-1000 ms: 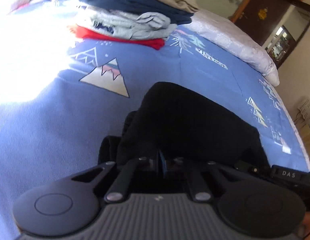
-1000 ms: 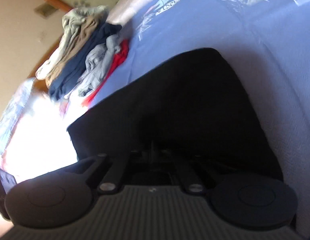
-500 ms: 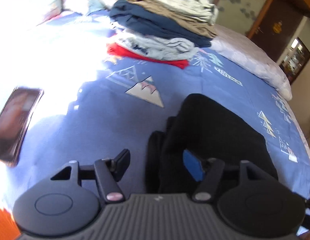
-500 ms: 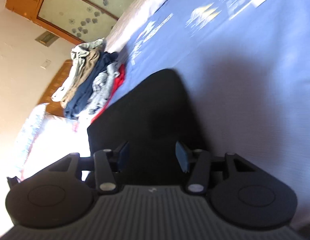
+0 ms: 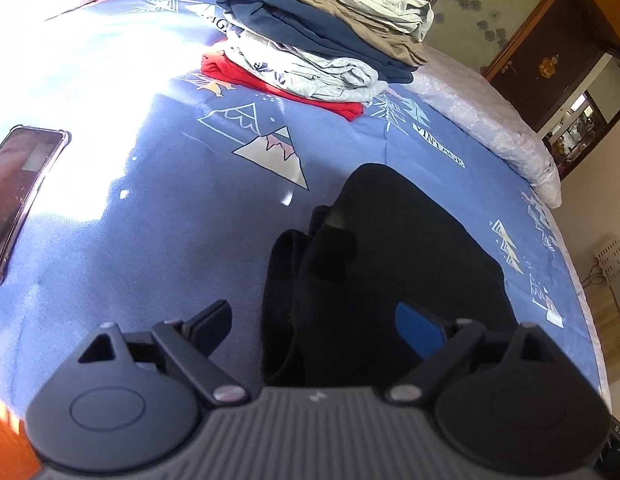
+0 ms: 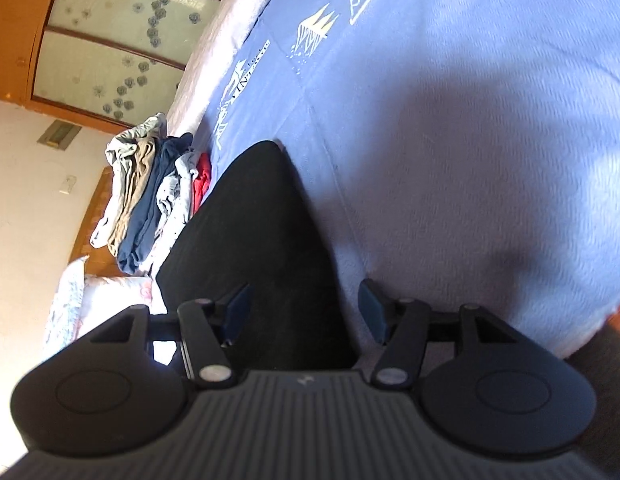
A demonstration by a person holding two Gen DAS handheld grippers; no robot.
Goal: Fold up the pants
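Note:
The black pants (image 5: pixel 394 264) lie folded into a compact bundle on the blue patterned bedspread (image 5: pixel 157 208), their layered edge facing left in the left wrist view. My left gripper (image 5: pixel 318 324) hovers just in front of that bundle, its jaws opening wide, with the near edge of the cloth below the gap and neither pad pressing on it. In the right wrist view the same pants (image 6: pixel 261 248) stretch away from my right gripper (image 6: pixel 305 310), whose jaws are also opening. The cloth's near right corner lies under its gap, untouched by the pads.
A stack of folded clothes (image 5: pixel 318 40) in red, grey, navy and tan sits at the far side of the bed, seen too as the clothes stack (image 6: pixel 149 196). A phone (image 5: pixel 17 184) lies at the bed's left edge. A pale quilt (image 5: pixel 490 120) runs along the far right edge.
Both grippers were shut on the black pants a second ago; both have let go, opened, and drawn back from the bundle. The pants now lie still on the bed.

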